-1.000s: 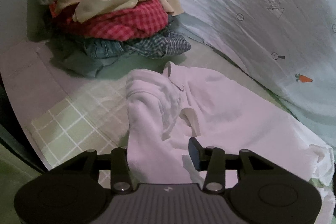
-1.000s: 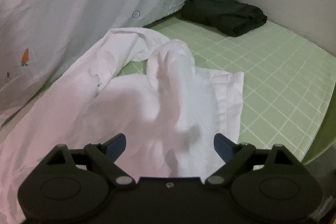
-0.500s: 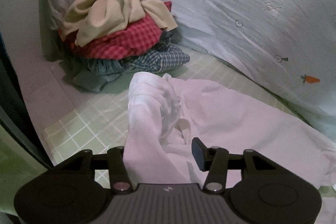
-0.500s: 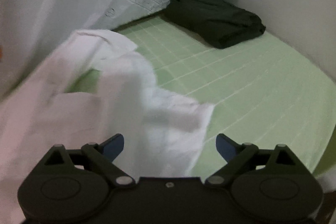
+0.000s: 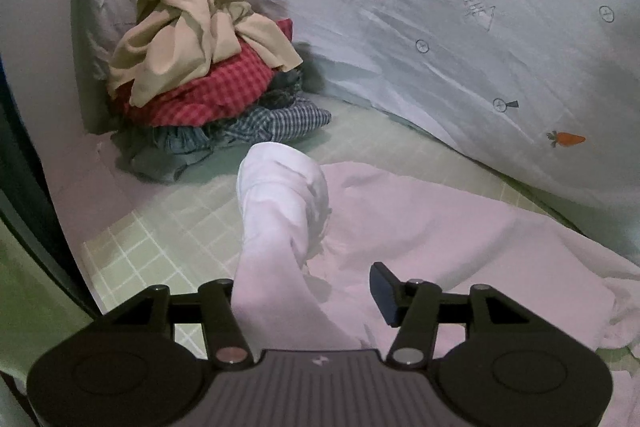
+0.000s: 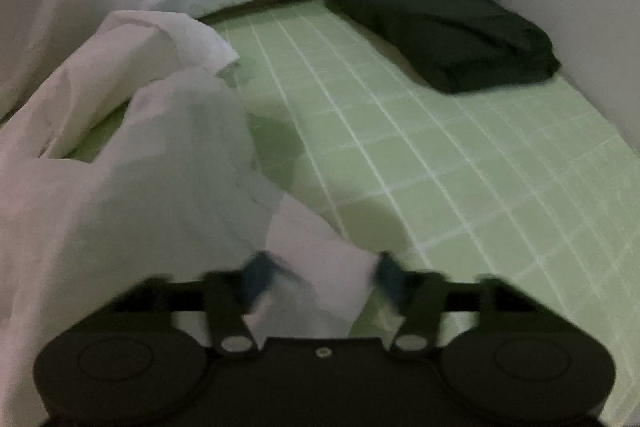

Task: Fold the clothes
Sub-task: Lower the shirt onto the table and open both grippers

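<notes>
Left tool (image 5: 308, 301) sits at 6 o'clock of the left wrist view, white shirt (image 5: 420, 227) bunched between its fingers. The right finger (image 5: 386, 293) shows clear of the cloth with a gap; the left finger is hidden under fabric, so cannot tell if the left tool is clenched on the shirt or released. A raised fold of the shirt climbs from the tool toward 12 o'clock, the rest spreads flat toward 3 o'clock on the bed sheet (image 5: 132, 251), green with a white grid.

Clothes pile (image 5: 208, 67) lies at 10 o'clock, well apart from the shirt: beige garment on top, red checked one under it, blue plaid at the bottom. Pale blue duvet (image 5: 460, 47) with carrot prints fills 12 to 3 o'clock, just beside the shirt's far edge.

Right wrist view is motion-blurred. Right tool (image 6: 320, 281) at 6 o'clock has white shirt (image 6: 140, 187) cloth between its blue-tipped fingers; fingers look part-way in, but blur means cannot tell clenched or released. The shirt covers 7 to 11 o'clock. Folded dark garment (image 6: 448, 27) lies at 1 o'clock on the bed sheet (image 6: 460, 167), well apart from the shirt, by the wall.
</notes>
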Demonstrator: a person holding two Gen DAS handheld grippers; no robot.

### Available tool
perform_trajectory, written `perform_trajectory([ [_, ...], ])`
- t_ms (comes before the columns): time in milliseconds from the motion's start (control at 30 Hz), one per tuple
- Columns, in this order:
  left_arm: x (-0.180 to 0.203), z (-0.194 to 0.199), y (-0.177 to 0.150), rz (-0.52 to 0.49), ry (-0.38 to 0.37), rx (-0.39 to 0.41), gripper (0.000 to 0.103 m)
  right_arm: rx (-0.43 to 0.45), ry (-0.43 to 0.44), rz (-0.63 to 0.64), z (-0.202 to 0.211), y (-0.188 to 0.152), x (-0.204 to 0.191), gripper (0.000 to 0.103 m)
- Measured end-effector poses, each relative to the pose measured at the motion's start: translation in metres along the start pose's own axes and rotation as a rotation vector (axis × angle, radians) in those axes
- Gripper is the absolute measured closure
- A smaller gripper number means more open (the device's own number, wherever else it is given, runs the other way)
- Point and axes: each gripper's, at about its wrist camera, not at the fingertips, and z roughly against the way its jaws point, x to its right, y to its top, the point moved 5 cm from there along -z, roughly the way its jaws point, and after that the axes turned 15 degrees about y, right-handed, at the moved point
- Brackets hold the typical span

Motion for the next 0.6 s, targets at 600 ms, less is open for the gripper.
perform_trajectory([
  [600, -0.008, -0.017, -0.018, 0.053, -0.135, -0.076, 0.045, 0.094, -0.411, 0.009, 0.074, -0.003, 0.057, 0.056],
])
